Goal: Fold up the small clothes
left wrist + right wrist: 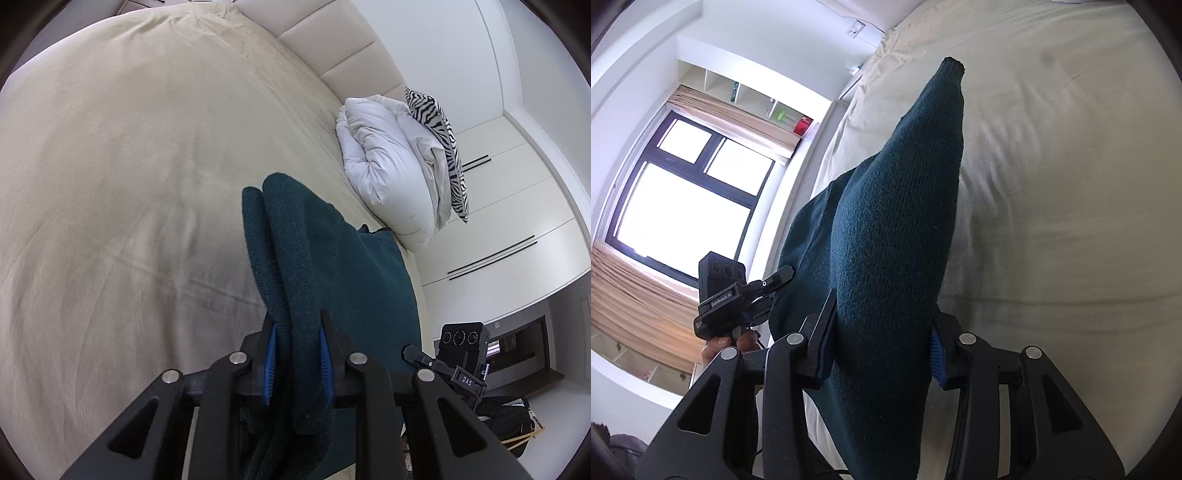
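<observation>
A dark teal knitted garment (pixel 314 258) is held up over the beige bed (pixel 129 166). My left gripper (pixel 297 350) is shut on a thick bunch of it, the fabric standing up between the blue pads. My right gripper (pixel 882 343) is shut on another bunch of the same garment (pixel 894 221), which rises to a narrow end over the bed (pixel 1052 184). The right gripper also shows at the lower right of the left wrist view (pixel 443 365). The left gripper shows at the left of the right wrist view (pixel 768 284).
A folded white duvet (pixel 388 170) with a zebra-print pillow (pixel 443 147) lies at the bed's far right by the padded headboard (pixel 332 48). White wardrobe doors (pixel 509 206) stand beyond. A curtained window (pixel 683 195) is left of the bed.
</observation>
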`<state>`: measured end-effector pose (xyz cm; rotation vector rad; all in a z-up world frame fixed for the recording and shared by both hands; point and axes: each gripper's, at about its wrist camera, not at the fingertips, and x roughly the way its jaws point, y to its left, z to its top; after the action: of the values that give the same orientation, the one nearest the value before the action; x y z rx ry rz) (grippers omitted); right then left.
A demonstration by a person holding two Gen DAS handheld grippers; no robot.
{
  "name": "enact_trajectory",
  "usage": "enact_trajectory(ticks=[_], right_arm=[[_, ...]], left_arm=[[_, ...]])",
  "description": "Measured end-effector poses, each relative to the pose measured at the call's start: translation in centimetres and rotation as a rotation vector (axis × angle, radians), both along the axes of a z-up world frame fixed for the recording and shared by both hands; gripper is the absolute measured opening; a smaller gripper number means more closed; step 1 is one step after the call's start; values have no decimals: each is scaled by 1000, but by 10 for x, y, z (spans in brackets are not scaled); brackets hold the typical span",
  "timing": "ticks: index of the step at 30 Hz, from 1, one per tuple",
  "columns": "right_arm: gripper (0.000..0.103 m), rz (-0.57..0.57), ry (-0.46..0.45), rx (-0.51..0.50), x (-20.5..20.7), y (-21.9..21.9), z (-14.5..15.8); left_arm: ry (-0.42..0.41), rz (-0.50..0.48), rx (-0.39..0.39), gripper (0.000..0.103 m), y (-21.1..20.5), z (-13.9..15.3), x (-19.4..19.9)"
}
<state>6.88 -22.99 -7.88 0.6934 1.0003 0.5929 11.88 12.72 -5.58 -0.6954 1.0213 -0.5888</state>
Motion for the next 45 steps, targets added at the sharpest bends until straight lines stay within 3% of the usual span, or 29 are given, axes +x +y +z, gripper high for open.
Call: enact_trajectory(ticks=[5, 11, 18, 20, 30, 37, 41, 45], right_arm=[[38, -10, -20, 11, -60, -13, 11], [38, -23, 11, 26, -104, -26, -7], [38, -40, 103, 13, -115, -19, -54], [38, -52, 113, 49, -119, -24, -66], [39, -47, 91, 118, -120, -40, -99], [45, -98, 99, 104, -116, -37, -82], [45, -163, 80, 95, -136, -52, -71], [45, -232, 58, 86, -158, -70, -54]], left_arm=[[-8, -36, 27, 22, -13, -2, -37], [78, -37, 10, 22, -17, -38, -62], [141, -22, 27, 22, -14, -78, -64], [156, -19, 17, 23, -12, -86, -64], [158, -7, -27, 25, -7, -97, -65], [64, 51, 62, 30, 1, -65, -89], [-48, 77, 154, 49, 2, -32, -107], [-220, 96, 316, 72, -13, 8, -130]])
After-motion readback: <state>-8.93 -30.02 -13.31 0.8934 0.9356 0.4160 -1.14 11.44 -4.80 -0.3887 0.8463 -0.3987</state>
